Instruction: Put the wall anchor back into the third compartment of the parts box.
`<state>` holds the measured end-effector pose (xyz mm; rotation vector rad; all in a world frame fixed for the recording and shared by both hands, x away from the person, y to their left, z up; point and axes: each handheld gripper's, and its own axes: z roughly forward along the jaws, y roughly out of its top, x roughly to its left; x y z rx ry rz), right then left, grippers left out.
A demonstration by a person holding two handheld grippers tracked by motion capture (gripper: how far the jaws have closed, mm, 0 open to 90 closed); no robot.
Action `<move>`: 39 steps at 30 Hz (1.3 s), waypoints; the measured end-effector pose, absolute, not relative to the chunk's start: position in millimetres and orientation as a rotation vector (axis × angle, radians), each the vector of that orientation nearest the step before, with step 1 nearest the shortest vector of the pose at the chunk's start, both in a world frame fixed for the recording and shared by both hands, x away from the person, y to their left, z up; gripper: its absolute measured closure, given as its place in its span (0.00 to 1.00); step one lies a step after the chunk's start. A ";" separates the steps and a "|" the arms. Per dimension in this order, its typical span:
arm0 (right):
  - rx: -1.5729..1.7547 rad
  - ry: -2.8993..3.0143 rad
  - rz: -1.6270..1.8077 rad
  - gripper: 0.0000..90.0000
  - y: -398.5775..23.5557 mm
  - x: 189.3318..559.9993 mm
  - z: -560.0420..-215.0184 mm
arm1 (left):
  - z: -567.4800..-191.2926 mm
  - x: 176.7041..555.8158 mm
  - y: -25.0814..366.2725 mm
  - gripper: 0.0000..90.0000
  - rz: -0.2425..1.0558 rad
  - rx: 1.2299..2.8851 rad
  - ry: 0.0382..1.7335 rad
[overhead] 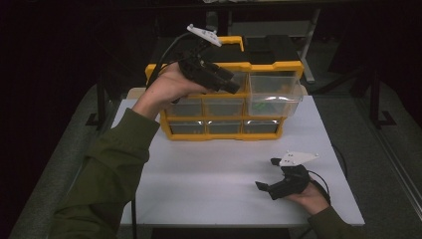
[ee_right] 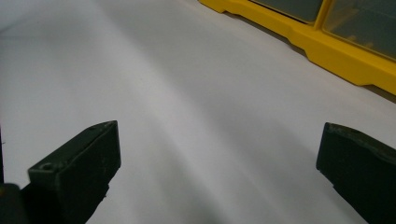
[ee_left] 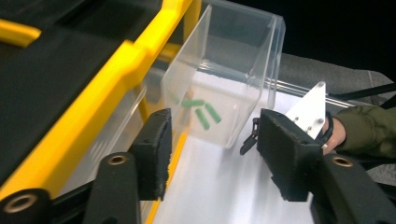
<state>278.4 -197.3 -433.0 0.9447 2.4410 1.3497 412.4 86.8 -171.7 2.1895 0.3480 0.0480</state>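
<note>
No lettering, label, brand mark or number can be read anywhere in these views. The yellow drawer cabinet [overhead: 224, 99], its pulled-out clear drawer [ee_left: 233, 79] and the white worktop [overhead: 224, 174] carry no legible print. The grey plates on the grippers are blank too.

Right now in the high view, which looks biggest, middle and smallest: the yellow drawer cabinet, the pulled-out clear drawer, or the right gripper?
1. Yellow plastic drawer cabinet
2. Pulled-out clear plastic drawer
3. Right gripper, a close third, and it sits nearer the camera.
</note>
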 end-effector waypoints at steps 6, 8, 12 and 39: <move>0.943 2.437 1.351 0.00 -197.8 278.2 -432.9 | -190.3 405.6 104.1 0.39 0.083 2.187 0.390; 0.945 2.438 1.352 0.00 -197.6 278.6 -433.0 | -196.4 403.6 108.8 0.36 0.092 2.189 0.397; 0.945 2.441 1.346 0.00 -197.1 278.5 -433.0 | -208.5 400.0 117.5 0.32 0.103 2.190 0.416; 0.939 2.442 1.333 0.00 -195.9 279.0 -434.2 | -306.4 359.7 174.4 0.07 0.148 2.162 0.520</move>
